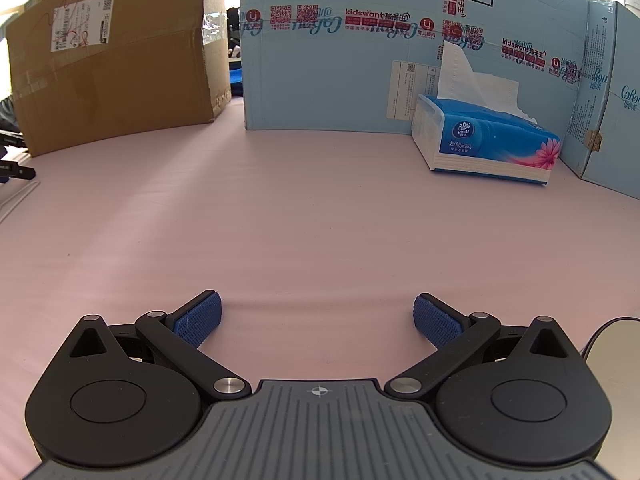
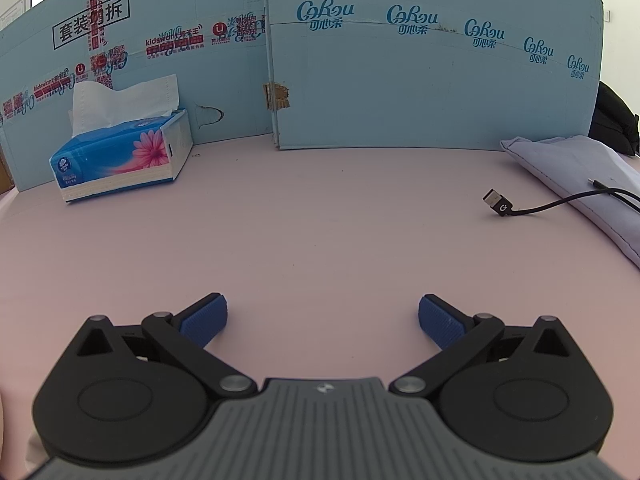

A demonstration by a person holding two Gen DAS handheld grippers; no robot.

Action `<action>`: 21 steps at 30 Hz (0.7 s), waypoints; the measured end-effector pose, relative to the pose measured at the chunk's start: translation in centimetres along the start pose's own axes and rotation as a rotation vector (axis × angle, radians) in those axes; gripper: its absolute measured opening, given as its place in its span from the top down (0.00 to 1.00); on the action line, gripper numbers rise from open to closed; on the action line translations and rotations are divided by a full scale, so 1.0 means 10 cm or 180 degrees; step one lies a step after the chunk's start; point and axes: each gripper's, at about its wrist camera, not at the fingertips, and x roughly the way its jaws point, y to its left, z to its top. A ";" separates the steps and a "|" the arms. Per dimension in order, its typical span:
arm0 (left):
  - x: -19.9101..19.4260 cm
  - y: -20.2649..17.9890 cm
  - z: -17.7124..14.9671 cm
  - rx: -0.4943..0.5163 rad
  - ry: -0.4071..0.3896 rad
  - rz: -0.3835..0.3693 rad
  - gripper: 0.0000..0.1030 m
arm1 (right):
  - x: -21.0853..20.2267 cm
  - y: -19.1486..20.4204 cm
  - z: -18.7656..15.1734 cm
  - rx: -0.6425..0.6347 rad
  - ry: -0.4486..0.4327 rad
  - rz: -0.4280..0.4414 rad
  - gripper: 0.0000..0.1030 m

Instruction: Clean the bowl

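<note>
pale round object (image 1: 618,354) cut off, identity unclear

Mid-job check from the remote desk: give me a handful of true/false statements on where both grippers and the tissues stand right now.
1. The left gripper is open and holds nothing. True.
2. The right gripper is shut on a tissue. False: its jaws are spread wide with only the pink table between them.
3. A tissue sticks up out of the tissue pack. True.
4. The tissue pack sits on top of the brown cardboard box. False: it rests on the table against the light blue box.
5. A USB cable lies loose in the right wrist view, plugged into nothing. True.
</note>
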 end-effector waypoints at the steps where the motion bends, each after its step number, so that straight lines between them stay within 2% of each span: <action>1: 0.00 0.00 0.00 0.0000 0.0000 0.0000 0.00 | 0.00 0.00 0.00 0.0000 0.0000 0.0000 0.00; 21: 0.01 0.00 0.01 0.0005 0.0002 -0.0003 0.00 | 0.00 0.00 0.00 -0.0002 0.0000 -0.0001 0.00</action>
